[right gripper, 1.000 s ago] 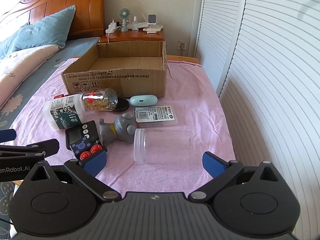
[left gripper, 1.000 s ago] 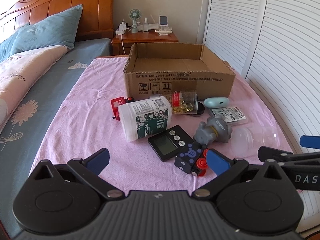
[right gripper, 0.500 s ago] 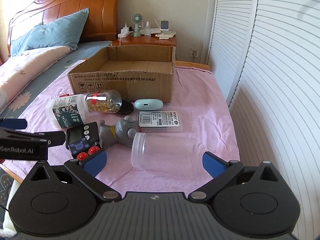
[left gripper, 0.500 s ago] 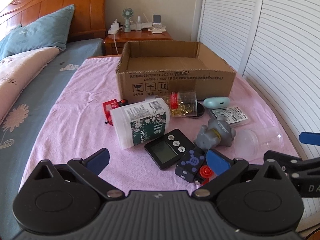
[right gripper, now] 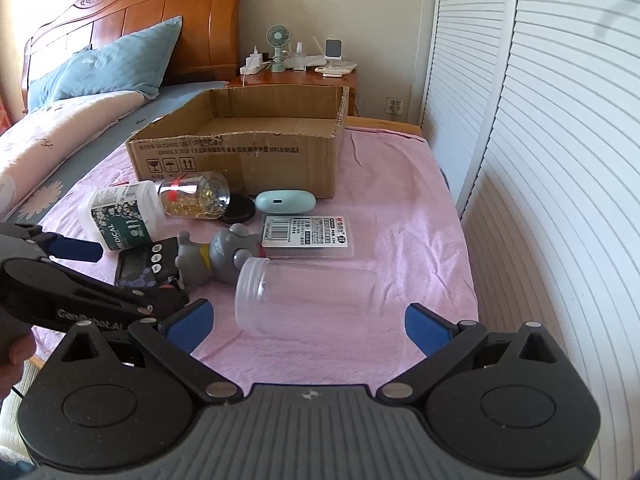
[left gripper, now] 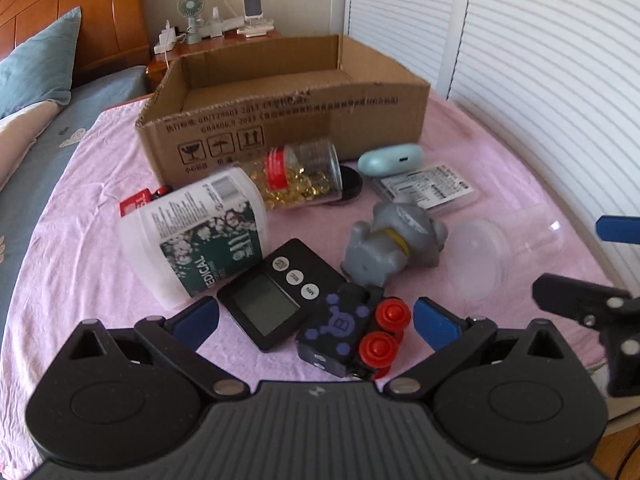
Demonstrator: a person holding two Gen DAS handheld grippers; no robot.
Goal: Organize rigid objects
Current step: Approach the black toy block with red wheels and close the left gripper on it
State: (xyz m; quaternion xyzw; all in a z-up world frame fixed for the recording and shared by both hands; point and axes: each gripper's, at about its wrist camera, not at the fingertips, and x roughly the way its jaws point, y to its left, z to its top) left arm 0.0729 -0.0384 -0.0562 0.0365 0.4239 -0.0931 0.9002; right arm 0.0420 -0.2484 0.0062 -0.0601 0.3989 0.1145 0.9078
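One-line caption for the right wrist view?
Open right gripper faces a toppled clear jar before an open cardboard box.

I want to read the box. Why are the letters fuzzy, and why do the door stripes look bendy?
Left wrist view: the cardboard box print is smeared by motion blur. Right wrist view: sharper, though the print is too small. Both views: the fisheye lens bends the slatted doors.

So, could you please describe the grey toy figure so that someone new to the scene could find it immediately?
Start at the open brown cardboard box on the pink cloth, then come toward the camera past the pale blue oval case. The grey rubbery animal figure lies on its side between the black digital timer and the clear empty plastic jar. It alone is grey with a yellow collar.
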